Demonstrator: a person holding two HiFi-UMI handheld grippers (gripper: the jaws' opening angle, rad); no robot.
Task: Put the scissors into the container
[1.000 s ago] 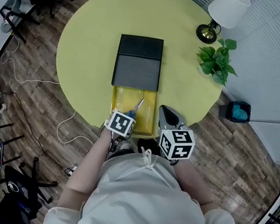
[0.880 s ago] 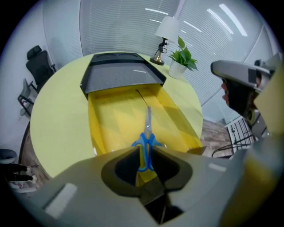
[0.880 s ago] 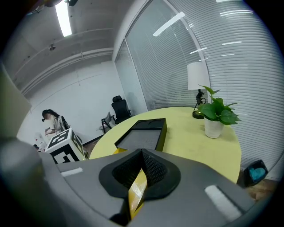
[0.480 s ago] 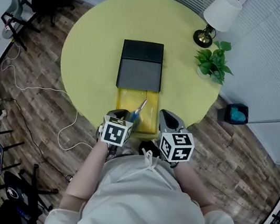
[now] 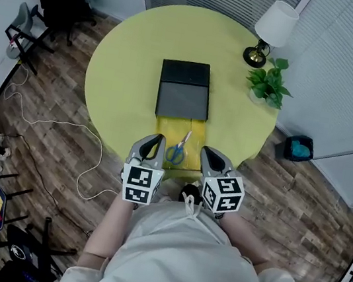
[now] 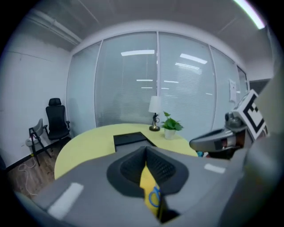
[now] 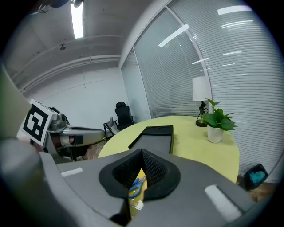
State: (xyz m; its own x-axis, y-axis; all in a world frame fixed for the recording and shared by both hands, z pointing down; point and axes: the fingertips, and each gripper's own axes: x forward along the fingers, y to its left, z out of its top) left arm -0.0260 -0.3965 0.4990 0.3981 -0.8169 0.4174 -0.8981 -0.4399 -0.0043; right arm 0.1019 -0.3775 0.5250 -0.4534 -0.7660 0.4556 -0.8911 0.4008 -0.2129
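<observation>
**Blue-handled steel scissors (image 5: 176,152) lie in the container's open yellow tray (image 5: 198,139); both grippers are empty.**

Head view: we see the scissors flat in the tray, which sticks out from the flat black box (image 5: 184,88) on the round yellow bench (image 5: 129,62). They lie between the left gripper (image 5: 155,141) and the right gripper (image 5: 208,153), touching neither. Left gripper view: its fingers (image 6: 131,166) are pressed together on nothing, with the scissors below. Right gripper view: its fingers (image 7: 157,170) are likewise closed and empty. We judge the scissors light, stiff and thin, with slick blades. The handle loops or the pivot look like the best hold.
</observation>
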